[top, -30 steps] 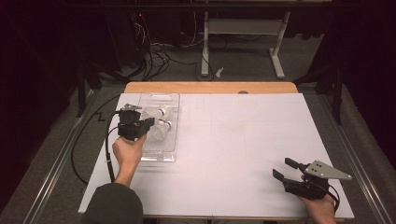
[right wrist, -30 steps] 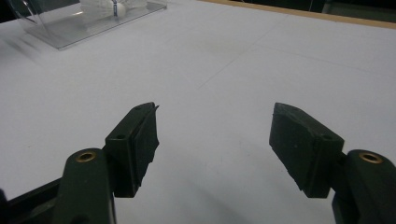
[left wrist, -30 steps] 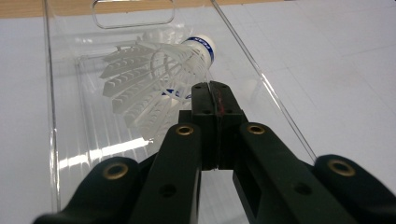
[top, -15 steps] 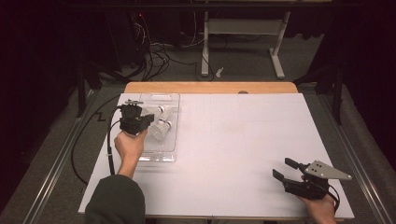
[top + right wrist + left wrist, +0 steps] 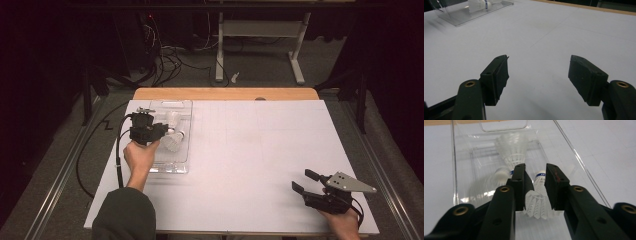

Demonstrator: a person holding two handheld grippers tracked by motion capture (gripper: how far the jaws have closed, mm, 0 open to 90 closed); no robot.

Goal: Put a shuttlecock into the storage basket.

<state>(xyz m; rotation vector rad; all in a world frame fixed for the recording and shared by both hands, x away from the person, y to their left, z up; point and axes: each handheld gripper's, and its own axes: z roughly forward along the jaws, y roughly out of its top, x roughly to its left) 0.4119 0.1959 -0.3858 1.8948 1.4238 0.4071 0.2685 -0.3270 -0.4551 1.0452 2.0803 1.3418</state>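
The left claw [image 5: 535, 173] has just been opening, its pads apart either side of a white feathered shuttlecock [image 5: 538, 200] lying released in the clear plastic tray [image 5: 172, 167] near the tabletop's far left corner. Two more shuttlecocks already lie there. The right claw [image 5: 303, 181] waits open and empty near the right corner. The shuttlecock's blue band carries no readable writing.
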